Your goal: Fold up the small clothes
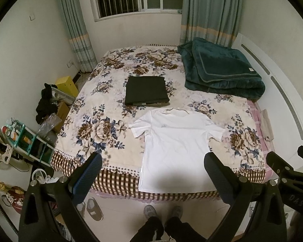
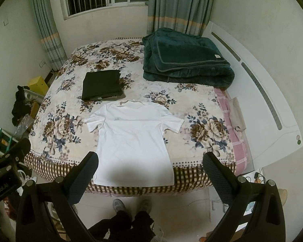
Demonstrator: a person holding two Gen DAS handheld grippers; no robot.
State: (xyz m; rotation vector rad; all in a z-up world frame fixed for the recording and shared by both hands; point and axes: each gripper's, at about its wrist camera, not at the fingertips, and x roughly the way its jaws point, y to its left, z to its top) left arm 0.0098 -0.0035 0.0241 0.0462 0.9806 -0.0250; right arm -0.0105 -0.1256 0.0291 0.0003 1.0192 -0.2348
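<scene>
A white T-shirt lies flat and spread out on the floral bed cover, collar away from me, hem at the near bed edge; it also shows in the right wrist view. A folded dark garment lies just beyond its collar, also in the right wrist view. My left gripper is open and empty, held above the near bed edge over the shirt's hem. My right gripper is open and empty, also above the hem, its body showing at the lower right of the left view.
A folded dark green blanket sits at the far right of the bed. A white headboard runs along the right. Cluttered shelves and boxes stand left of the bed. The person's feet are on the floor below.
</scene>
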